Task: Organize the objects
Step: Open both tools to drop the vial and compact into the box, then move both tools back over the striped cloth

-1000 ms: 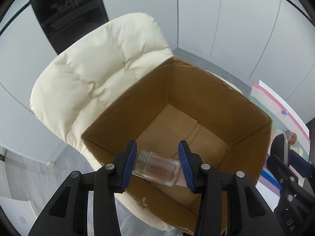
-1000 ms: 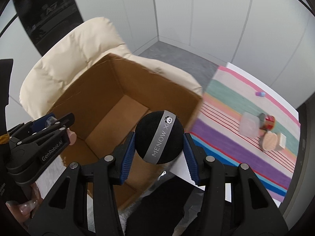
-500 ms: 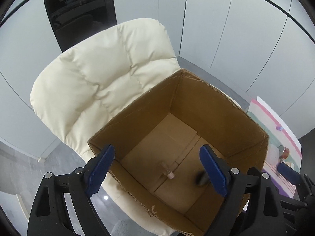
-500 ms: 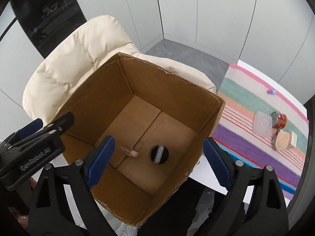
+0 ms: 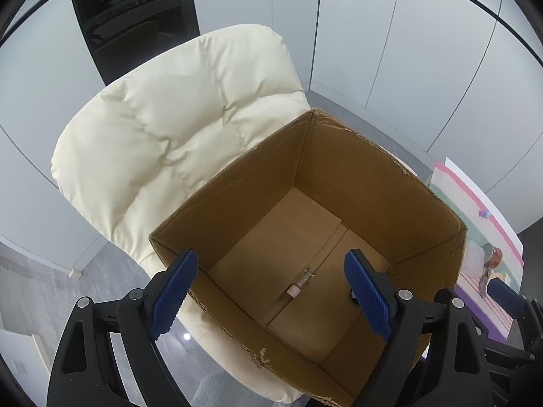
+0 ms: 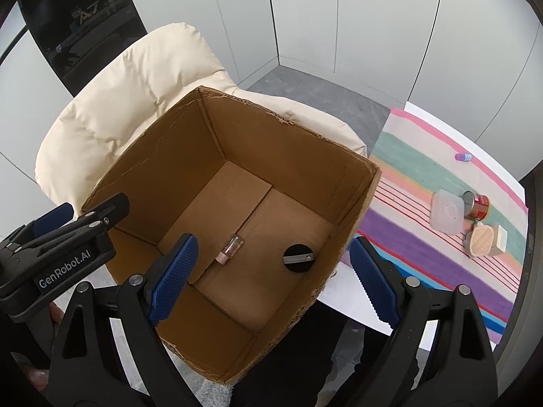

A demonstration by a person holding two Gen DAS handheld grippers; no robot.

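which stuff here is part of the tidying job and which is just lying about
Part of the job:
- cardboard box
- small bottle in the box
- black ball in the box
- can, plastic tub and wooden-lidded jar on the striped cloth

Just there:
- cream chair
- grey wall panels

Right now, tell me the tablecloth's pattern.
The tablecloth has multicoloured stripes: pink, green, purple, blue. Right wrist view shows it best.

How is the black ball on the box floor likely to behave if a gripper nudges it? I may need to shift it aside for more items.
The black ball is round and lies free on the flat floor of the cardboard box, so it would probably roll at a light push. The nearby wall should stop it soon. It could roll toward the small bottle, which might roll too.
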